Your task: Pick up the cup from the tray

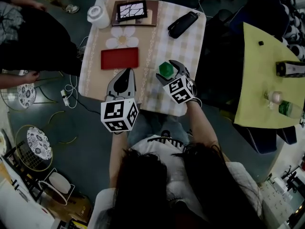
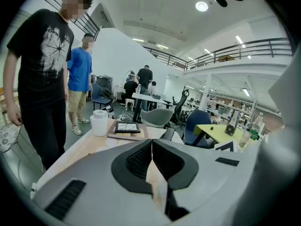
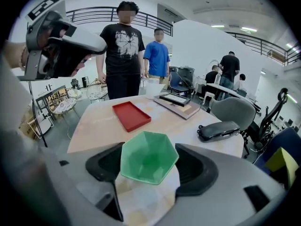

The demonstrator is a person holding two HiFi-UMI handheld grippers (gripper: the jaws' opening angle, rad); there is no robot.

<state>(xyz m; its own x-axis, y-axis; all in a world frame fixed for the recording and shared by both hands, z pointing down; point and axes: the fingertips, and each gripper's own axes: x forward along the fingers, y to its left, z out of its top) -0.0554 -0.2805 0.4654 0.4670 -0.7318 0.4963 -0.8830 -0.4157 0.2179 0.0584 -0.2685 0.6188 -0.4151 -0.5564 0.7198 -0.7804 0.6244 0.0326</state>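
Right hand-held gripper (image 3: 149, 161) has its jaws spread wide around a green, hexagonal plastic cup (image 3: 147, 150). The two black pads (image 3: 104, 163) meet the cup's opposite sides, and its open mouth faces up. From the head view the cup sits over the near right part of the table (image 1: 188, 42), which is covered in a pale checked cloth. It is clear of the flat red rectangular tray (image 1: 119, 58), which lies to its left with nothing in it. Whether the cup's base touches the cloth cannot be told.

Left hand-held gripper (image 1: 125, 72) hovers over the table's near edge, just in front of the tray, with its jaws brought together and nothing between them.

Further back on the table are a white flower-shaped mat (image 1: 122, 37), a white cylindrical container (image 1: 98, 16), a dark framed panel on a brown board (image 1: 132, 10) and a long black case (image 1: 183, 24).
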